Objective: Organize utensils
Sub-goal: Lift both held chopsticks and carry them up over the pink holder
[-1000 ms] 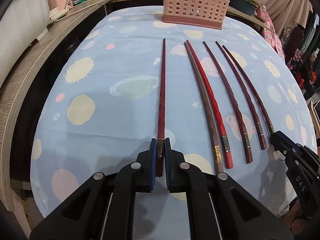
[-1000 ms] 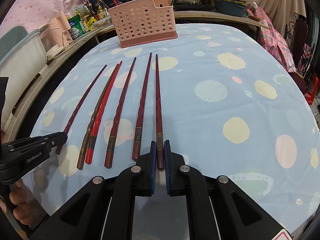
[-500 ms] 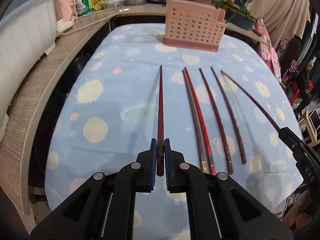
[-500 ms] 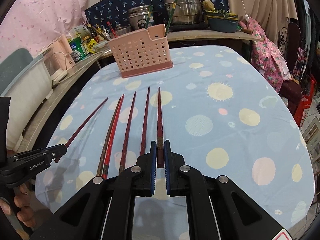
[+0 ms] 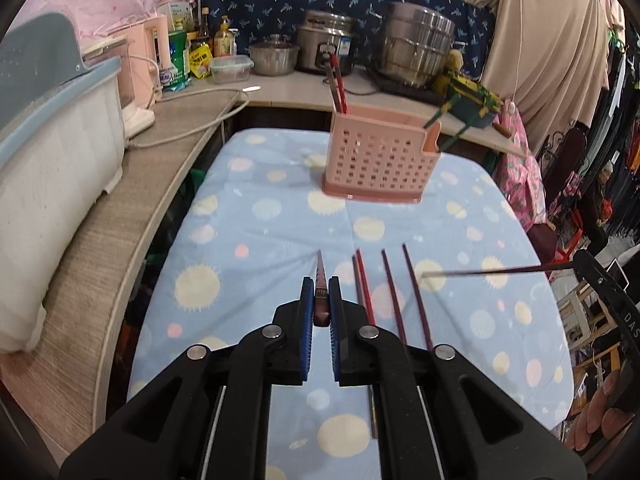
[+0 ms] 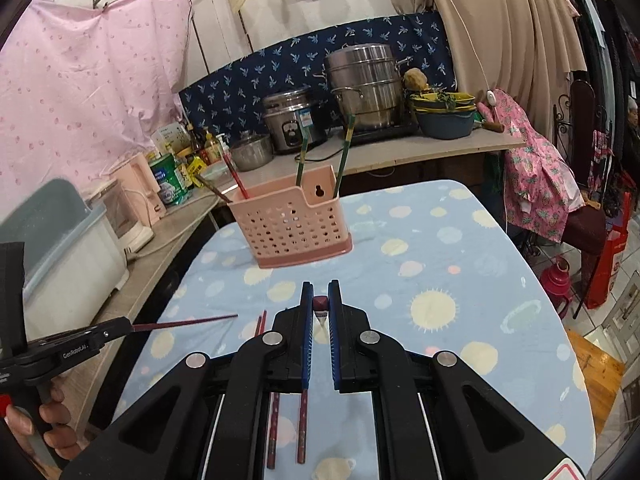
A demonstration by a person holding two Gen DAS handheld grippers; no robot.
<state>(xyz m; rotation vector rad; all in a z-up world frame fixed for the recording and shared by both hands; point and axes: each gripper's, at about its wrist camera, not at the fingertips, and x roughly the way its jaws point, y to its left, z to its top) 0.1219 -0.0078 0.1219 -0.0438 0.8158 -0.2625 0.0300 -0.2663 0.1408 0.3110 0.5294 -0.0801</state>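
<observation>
L gripper [image 5: 321, 300]: jaws narrow, clamped on butt end of a dark red chopstick [image 5: 321, 280]; stick runs fwd along fingers toward 12 o'clock, foreshortened, tip off the cloth. Same stick seen side-on from R wrist cam, sticking out level from L gripper's nose at 9 o'clock, pointing toward 3 o'clock, above table.

R gripper [image 6: 320, 304]: jaws narrow too, pinching 2nd dark red chopstick [image 6: 320, 303]; only its squared end shows betw the blue pads [image 6: 307, 340], rest foreshortened. From L wrist cam that stick [image 5: 496, 270] pokes out of R gripper at 3 o'clock, pointing toward 9 o'clock, clear of the cloth.

Four chopsticks lie on table [image 5: 256, 248], blue cloth w/ pale dots and suns. Roughly parallel, tips toward 12 o'clock. Left pair, one brownish [image 5: 357, 284] and one bright red [image 5: 365, 286], touching or nearly so. Other two dark red, [image 5: 394, 292] and [image 5: 416, 292], slightly apart. All just right of L gripper's fingers, lower ends hidden under them.

Pink perforated holder [image 5: 380, 160] upright on cloth at 12 o'clock, well apart from loose sticks. Red/brown sticks stand in its left end [image 5: 336, 84], green ones in right end [image 6: 344, 160].

Fingers of person's hand [image 6: 52, 432] at 8 o'clock, on L gripper's handle. Pots, rice cooker on counter behind.
</observation>
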